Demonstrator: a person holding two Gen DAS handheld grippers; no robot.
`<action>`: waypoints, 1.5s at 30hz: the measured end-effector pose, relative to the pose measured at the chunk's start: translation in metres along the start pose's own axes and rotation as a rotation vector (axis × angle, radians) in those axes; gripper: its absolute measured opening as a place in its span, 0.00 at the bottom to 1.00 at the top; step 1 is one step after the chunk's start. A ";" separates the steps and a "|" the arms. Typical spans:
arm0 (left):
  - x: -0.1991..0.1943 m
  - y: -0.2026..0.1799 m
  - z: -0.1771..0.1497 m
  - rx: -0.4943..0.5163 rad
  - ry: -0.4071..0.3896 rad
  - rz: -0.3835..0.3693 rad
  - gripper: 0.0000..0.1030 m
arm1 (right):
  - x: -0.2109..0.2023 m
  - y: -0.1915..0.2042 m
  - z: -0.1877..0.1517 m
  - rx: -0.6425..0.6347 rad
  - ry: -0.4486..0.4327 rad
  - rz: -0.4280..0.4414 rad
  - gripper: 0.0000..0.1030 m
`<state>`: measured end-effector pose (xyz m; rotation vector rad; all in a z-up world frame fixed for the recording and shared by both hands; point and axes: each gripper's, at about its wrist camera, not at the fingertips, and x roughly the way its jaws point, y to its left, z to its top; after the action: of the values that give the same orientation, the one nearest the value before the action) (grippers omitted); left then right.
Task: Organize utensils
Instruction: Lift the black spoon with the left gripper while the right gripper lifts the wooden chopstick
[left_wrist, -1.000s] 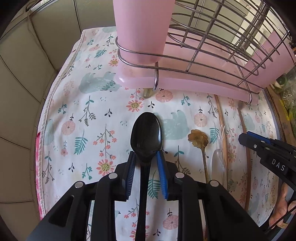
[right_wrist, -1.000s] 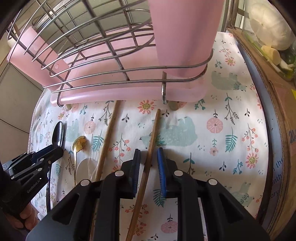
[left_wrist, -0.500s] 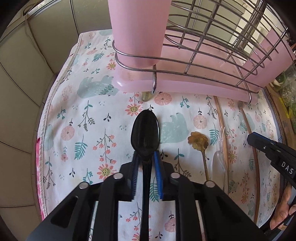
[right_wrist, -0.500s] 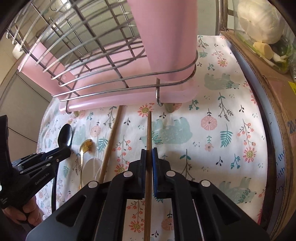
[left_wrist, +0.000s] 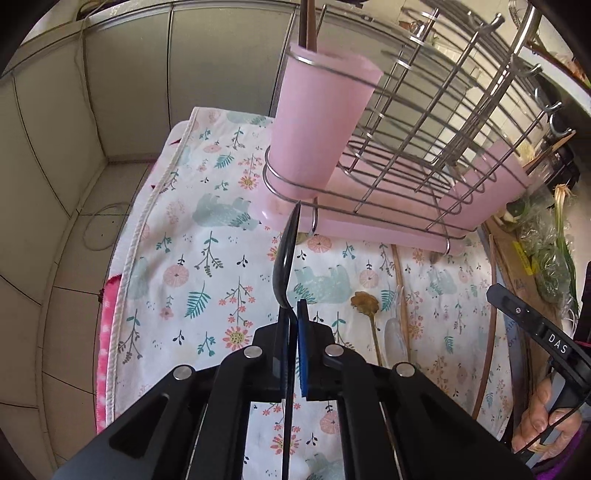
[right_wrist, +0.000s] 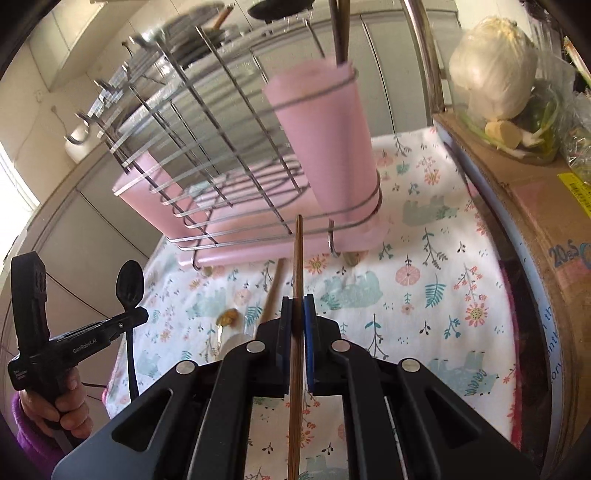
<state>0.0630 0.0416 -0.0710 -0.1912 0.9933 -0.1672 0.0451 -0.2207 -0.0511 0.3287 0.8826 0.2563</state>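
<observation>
My left gripper (left_wrist: 293, 314) is shut on a black spoon (left_wrist: 286, 254), lifted off the floral cloth (left_wrist: 207, 258) with its bowl turned edge-on below the pink utensil cup (left_wrist: 317, 122). My right gripper (right_wrist: 297, 306) is shut on a wooden chopstick (right_wrist: 297, 258), raised and pointing toward the other pink cup (right_wrist: 328, 147). In the right wrist view the left gripper (right_wrist: 142, 315) and its black spoon (right_wrist: 129, 286) show at the left. A second chopstick (right_wrist: 271, 295), a gold spoon (left_wrist: 365, 302) and a clear plastic utensil (left_wrist: 395, 332) lie on the cloth.
A wire dish rack (left_wrist: 436, 140) on a pink tray (left_wrist: 388, 229) stands behind, with utensils standing in both cups. A cardboard box (right_wrist: 535, 206) with bagged vegetables (right_wrist: 495, 74) borders the right. A tiled wall (left_wrist: 74, 110) and the cloth's edge lie to the left. A hand (right_wrist: 62, 402) holds the left tool.
Both grippers closed on their utensils and rose off the cloth. The black spoon turned edge-on as it lifted. The chopstick came up and both views tilted up toward the cups.
</observation>
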 end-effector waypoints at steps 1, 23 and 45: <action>-0.006 0.001 0.000 -0.003 -0.019 -0.010 0.03 | -0.006 -0.001 0.000 0.002 -0.018 0.010 0.06; -0.159 -0.021 0.054 -0.052 -0.570 -0.154 0.03 | -0.128 0.029 0.071 -0.118 -0.500 0.012 0.06; -0.116 -0.037 0.147 -0.066 -0.932 -0.010 0.03 | -0.140 0.044 0.161 -0.215 -0.807 -0.085 0.06</action>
<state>0.1232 0.0446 0.1105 -0.2958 0.0696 -0.0388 0.0824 -0.2577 0.1601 0.1659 0.0695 0.1165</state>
